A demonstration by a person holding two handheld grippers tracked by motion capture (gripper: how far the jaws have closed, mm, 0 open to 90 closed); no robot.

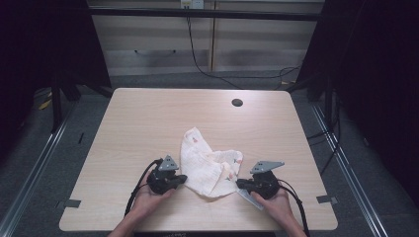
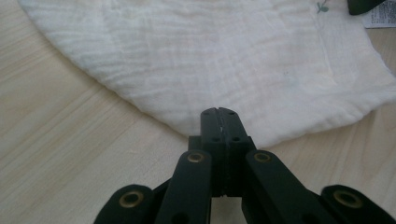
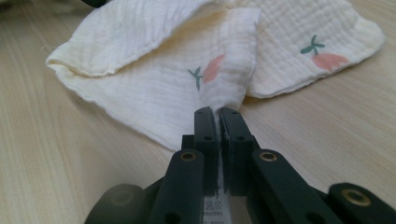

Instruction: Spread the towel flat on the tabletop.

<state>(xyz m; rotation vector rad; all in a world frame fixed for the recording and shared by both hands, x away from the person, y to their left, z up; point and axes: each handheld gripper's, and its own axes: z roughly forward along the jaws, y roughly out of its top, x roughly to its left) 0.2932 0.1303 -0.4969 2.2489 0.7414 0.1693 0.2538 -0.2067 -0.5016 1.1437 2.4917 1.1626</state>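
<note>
A cream muslin cloth (image 1: 207, 170) printed with small peach-coloured fruits lies crumpled and partly folded on the near middle of the wooden table (image 1: 148, 123). My left gripper (image 1: 183, 178) lies at the cloth's left edge. In the left gripper view its jaws (image 2: 218, 112) are pressed together over the hem of the cloth (image 2: 210, 56). My right gripper (image 1: 239, 183) is at the cloth's right corner. In the right gripper view its jaws (image 3: 218, 112) pinch a raised fold of the cloth (image 3: 159, 93), and a white care label (image 3: 215, 205) sticks out between them.
A round cable hole (image 1: 237, 102) sits near the table's far edge. Grey tape marks lie at the near left (image 1: 72, 203) and near right (image 1: 326, 199) corners. Cables run over the floor beyond the table, and dark curtains stand on both sides.
</note>
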